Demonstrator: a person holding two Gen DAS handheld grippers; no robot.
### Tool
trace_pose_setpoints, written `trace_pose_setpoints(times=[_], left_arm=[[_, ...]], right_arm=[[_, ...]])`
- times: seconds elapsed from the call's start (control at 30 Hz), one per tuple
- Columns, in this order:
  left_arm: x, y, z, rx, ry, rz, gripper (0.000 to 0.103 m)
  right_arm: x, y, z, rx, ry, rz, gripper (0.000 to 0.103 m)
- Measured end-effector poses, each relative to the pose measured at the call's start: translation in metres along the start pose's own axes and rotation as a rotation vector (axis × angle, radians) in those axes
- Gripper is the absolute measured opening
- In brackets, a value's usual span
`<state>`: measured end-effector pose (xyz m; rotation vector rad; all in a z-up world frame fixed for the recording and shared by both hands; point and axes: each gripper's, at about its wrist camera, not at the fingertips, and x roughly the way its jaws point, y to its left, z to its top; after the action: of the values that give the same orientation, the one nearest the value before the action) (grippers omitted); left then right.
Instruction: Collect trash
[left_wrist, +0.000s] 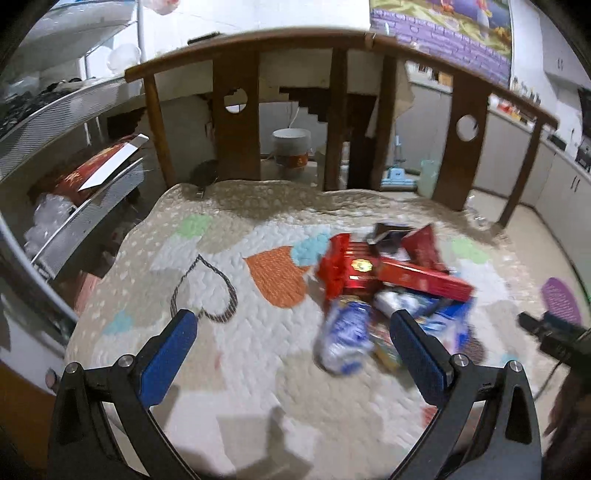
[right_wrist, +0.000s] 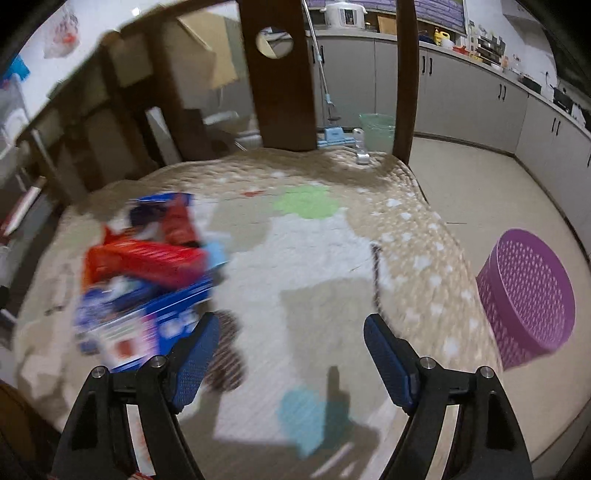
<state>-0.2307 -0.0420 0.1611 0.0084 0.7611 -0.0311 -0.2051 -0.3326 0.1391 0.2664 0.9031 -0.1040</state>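
A pile of trash lies on a quilted bed cover (left_wrist: 240, 354): a red box (left_wrist: 373, 271), a crumpled blue and white wrapper (left_wrist: 345, 338), a dark red packet (left_wrist: 423, 247) and blue packaging. My left gripper (left_wrist: 291, 325) is open and empty, just short of the pile, with the wrapper beside its right finger. In the right wrist view the pile (right_wrist: 147, 273) sits at the left, blurred. My right gripper (right_wrist: 291, 328) is open and empty above the bare cover (right_wrist: 314, 251). A purple perforated basket (right_wrist: 528, 299) stands on the floor to the right of the bed; its rim shows in the left wrist view (left_wrist: 559, 299).
A wooden footboard (left_wrist: 332, 40) with round holes closes the far end of the bed. Wire shelves (left_wrist: 62, 122) with boxes stand at the left. A pale green bin (right_wrist: 378, 129) and a mop are on the floor beyond. Grey cabinets (right_wrist: 480, 96) line the right wall.
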Motion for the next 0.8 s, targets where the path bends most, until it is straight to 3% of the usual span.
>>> trace_pose_setpoints(times=[0.23, 0.5, 0.7, 0.8], left_arm=[[-0.058, -0.016, -0.022, -0.022, -0.032, -0.003, 0.103], [-0.076, -0.038, -0.043, 0.073, -0.034, 0.064, 0.103], [-0.063, -0.038, -0.048, 0.081, 0.017, 0.052, 0.103], [-0.036, -0.03, -0.046, 0.062, 0.101, -0.013, 0.103]], right_arm=[[-0.06, 0.034, -0.022, -0.004, -0.063, 0.054, 0.084], [-0.096, 0.038, -0.04, -0.009, -0.141, -0.076, 0.087], [-0.083, 0.043, -0.043, -0.034, -0.074, -0.066, 0.089], [-0.064, 0.047, -0.046, -0.056, -0.007, -0.017, 0.089]])
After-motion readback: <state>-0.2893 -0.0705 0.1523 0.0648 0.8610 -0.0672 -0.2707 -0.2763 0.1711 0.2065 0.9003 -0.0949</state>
